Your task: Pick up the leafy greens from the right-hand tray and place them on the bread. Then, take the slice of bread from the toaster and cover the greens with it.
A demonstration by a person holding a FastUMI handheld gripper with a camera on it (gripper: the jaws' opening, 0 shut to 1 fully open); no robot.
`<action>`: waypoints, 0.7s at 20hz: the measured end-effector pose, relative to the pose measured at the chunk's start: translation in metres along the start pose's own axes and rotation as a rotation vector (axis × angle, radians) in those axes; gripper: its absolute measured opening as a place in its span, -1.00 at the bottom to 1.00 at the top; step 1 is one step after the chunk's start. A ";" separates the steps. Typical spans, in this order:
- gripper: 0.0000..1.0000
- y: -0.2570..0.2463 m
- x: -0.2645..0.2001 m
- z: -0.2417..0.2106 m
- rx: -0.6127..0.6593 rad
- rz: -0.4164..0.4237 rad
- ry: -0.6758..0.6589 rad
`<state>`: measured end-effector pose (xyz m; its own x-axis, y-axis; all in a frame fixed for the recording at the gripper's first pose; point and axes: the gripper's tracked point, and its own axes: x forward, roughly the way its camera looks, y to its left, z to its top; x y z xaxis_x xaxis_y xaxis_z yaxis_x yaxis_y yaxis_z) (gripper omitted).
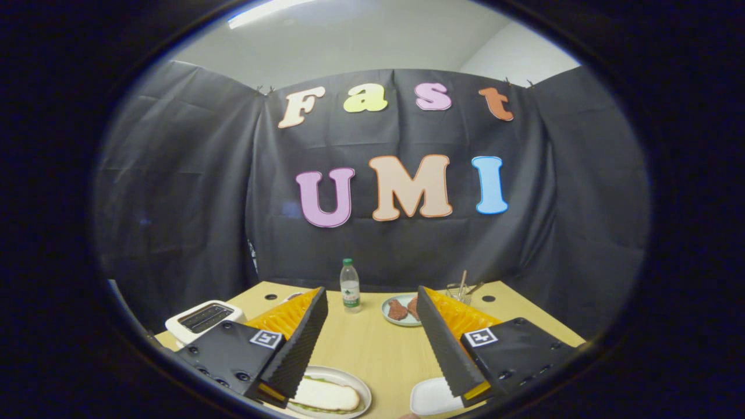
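The gripper (372, 343) hangs above the near edge of the bench (372, 349) with its fingers spread wide and nothing held between them. Below the left finger, at the near edge, sits a round plate (355, 387) carrying a slice of bread (326, 396) with a strip of green showing under it, so by my reading the leafy greens (308, 379) are already on the lower slice and covered. Under the right finger, also at the near edge, is a white tray (430, 397) that looks bare in the part that can be seen; the rest lies hidden by the finger. The toaster (201, 319) stands near the left edge of the bench; its slots look dark, and I cannot tell whether any bread remains inside. Toward the far edge, a small plate (391, 317) holds two brownish pieces of food (398, 310), a water bottle (350, 286) stands upright just to its left, and a wire holder with utensils (463, 289) sits beyond the right finger. The main risk, as I judge it, is the left finger dipping and catching the top slice, sliding it off the greens or nudging the plate over the near edge. A sweep toward the far edge could also tip the bottle.
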<state>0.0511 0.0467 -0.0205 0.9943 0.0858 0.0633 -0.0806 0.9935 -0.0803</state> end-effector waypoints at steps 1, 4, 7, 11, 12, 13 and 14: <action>0.94 -0.001 -0.002 -0.003 0.000 -0.002 0.010; 0.94 -0.007 -0.008 0.001 0.003 -0.006 0.014; 0.94 -0.014 -0.016 0.004 0.002 -0.015 0.008; 0.95 -0.019 -0.024 0.004 0.002 -0.017 0.011; 0.95 -0.020 -0.027 0.005 0.001 -0.017 0.010; 0.95 -0.020 -0.029 0.005 0.000 -0.016 0.010; 0.95 -0.021 -0.030 0.005 -0.001 -0.016 0.009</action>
<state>0.0225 0.0233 -0.0154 0.9960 0.0693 0.0561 -0.0647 0.9947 -0.0802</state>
